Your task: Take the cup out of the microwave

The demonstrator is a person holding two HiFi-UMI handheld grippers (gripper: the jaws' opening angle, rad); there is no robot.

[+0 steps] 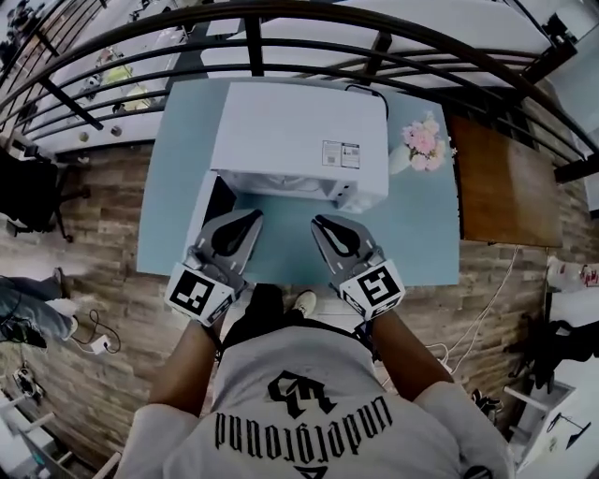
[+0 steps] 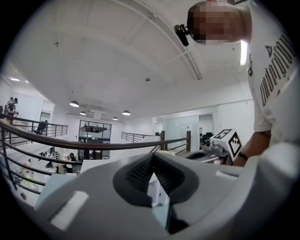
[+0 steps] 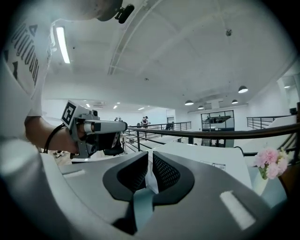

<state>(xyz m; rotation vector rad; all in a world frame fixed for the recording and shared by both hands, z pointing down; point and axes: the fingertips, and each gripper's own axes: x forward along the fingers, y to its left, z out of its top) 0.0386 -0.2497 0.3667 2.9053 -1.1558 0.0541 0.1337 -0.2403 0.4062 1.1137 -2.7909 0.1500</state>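
A white microwave (image 1: 299,131) stands on a light-blue table (image 1: 421,248). Its door (image 1: 211,208) is swung open to the left, and only the top edge of the opening shows in the head view. No cup is visible in any view. My left gripper (image 1: 251,218) and right gripper (image 1: 321,223) hover side by side just in front of the opening, both pointing at it and both shut with nothing between the jaws. In the left gripper view, the left gripper (image 2: 152,156) points at the microwave (image 2: 157,194). In the right gripper view, the right gripper (image 3: 149,155) faces the microwave (image 3: 211,157).
A white vase of pink flowers (image 1: 421,142) stands on the table right of the microwave. A brown table (image 1: 496,178) adjoins on the right. A dark metal railing (image 1: 281,14) runs behind the table. Cables lie on the wooden floor (image 1: 487,309).
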